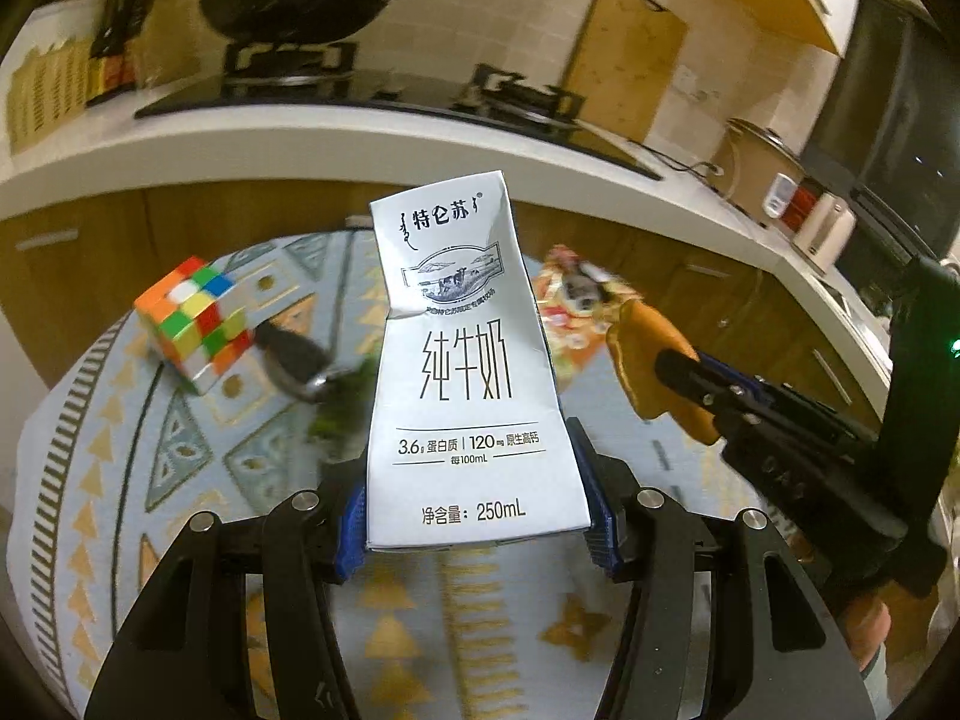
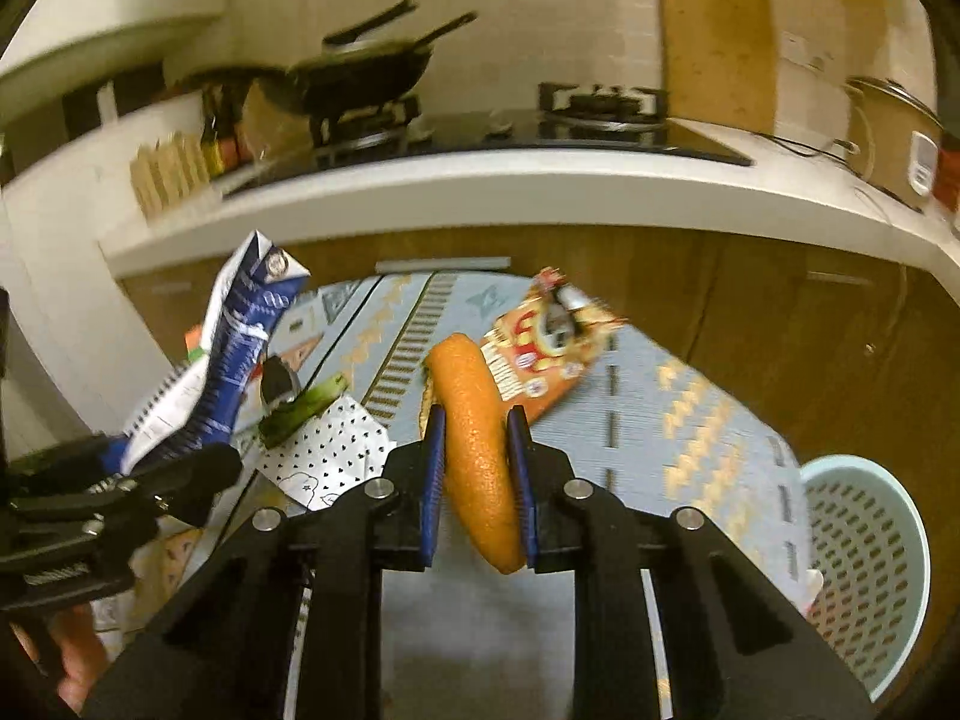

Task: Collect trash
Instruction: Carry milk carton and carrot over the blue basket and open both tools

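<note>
A white 250 mL milk carton (image 1: 468,360) stands upright in my left gripper (image 1: 477,498), whose blue pads press on its lower sides. My right gripper (image 2: 477,468) is shut on a curved piece of orange peel (image 2: 474,444), lifted above the patterned tablecloth (image 2: 690,420). In the left wrist view the right gripper (image 1: 678,369) carries the peel (image 1: 648,354) at the right. The right wrist view shows the left gripper (image 2: 180,468) with the carton's blue side (image 2: 240,336) at the left.
A snack wrapper (image 2: 552,348), a green vegetable scrap (image 2: 300,414), polka-dot paper (image 2: 327,456) and a dark small object (image 2: 277,387) lie on the cloth. A Rubik's cube (image 1: 195,324) sits at the left. A pale blue perforated basket (image 2: 864,564) stands low right. A kitchen counter (image 2: 480,192) runs behind.
</note>
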Action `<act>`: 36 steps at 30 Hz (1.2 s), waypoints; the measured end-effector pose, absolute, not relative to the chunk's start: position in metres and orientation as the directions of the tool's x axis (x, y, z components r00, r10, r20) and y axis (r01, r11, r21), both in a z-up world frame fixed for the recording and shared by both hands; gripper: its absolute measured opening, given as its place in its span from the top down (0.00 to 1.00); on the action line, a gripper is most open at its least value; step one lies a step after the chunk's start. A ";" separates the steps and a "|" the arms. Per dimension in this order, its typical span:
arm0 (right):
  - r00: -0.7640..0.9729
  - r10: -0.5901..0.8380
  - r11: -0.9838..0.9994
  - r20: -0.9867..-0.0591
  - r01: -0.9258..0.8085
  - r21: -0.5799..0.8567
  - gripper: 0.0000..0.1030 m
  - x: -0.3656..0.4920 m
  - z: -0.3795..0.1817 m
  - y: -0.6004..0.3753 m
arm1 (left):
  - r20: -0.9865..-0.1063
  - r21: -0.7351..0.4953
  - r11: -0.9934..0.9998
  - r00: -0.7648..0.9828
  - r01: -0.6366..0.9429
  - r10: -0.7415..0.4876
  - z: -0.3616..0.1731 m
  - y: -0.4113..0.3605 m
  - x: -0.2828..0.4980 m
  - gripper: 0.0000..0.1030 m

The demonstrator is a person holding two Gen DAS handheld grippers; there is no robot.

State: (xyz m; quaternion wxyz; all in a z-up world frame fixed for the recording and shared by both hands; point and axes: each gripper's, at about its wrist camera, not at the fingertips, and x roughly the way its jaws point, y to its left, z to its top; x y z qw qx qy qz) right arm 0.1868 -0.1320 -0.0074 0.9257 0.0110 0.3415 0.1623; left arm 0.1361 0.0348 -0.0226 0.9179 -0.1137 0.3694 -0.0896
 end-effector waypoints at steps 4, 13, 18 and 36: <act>0.756 0.280 0.959 -0.591 -0.243 0.144 0.83 0.170 0.013 -0.165 | -0.643 -0.257 0.958 0.717 0.128 -0.269 -0.010 0.009 0.131 0.48; 0.846 0.135 0.988 -0.515 -0.075 0.135 0.83 0.133 0.043 -0.245 | -0.620 -0.223 0.939 0.705 0.263 -0.345 0.010 -0.066 0.128 0.48; 0.862 0.063 0.985 -0.504 0.026 0.168 0.83 0.116 0.045 -0.299 | -0.624 -0.191 0.921 0.683 0.339 -0.380 0.010 -0.115 0.128 0.48; 0.710 -0.063 0.938 -0.702 0.283 0.202 0.83 0.107 -0.042 -0.411 | -0.707 -0.144 0.837 0.536 0.528 -0.460 -0.041 -0.240 0.145 0.48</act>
